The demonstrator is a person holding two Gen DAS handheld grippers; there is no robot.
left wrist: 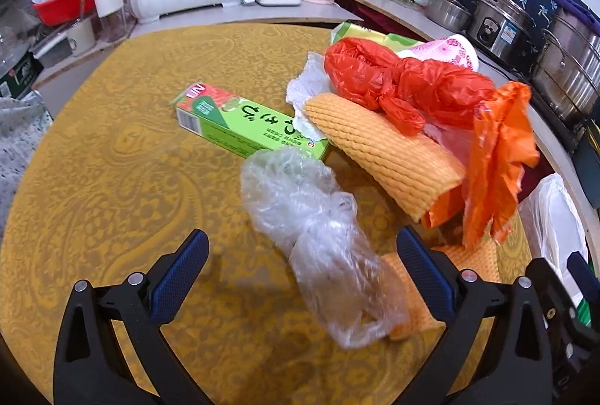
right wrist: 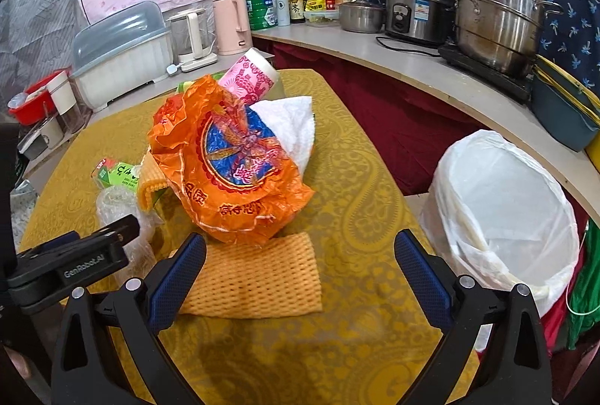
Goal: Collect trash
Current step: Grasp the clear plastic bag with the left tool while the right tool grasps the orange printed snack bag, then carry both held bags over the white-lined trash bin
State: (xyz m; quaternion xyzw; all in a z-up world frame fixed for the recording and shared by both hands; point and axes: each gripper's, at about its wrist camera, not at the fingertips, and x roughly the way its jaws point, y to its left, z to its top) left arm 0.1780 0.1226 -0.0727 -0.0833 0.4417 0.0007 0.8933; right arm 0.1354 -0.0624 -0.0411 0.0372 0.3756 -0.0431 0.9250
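Trash lies on a table with a yellow patterned cloth (left wrist: 112,161). In the left wrist view a crumpled clear plastic bag (left wrist: 311,228) lies between the fingers of my open left gripper (left wrist: 302,277). Beyond it lie a green carton (left wrist: 240,122), a yellow foam net (left wrist: 386,153), a red plastic bag (left wrist: 405,82) and an orange bag (left wrist: 498,157). In the right wrist view my open, empty right gripper (right wrist: 300,277) sits over a flat yellow foam net (right wrist: 258,277). The orange printed bag (right wrist: 232,161), white tissue (right wrist: 292,123) and a pink paper cup (right wrist: 251,75) lie behind it.
A bin lined with a white bag (right wrist: 502,213) stands right of the table. A counter (right wrist: 412,67) behind holds steel pots (right wrist: 498,11), a rice cooker (right wrist: 416,9), bottles, a pink kettle (right wrist: 232,24) and a dish rack (right wrist: 120,52). The left gripper's body (right wrist: 75,266) shows at the left.
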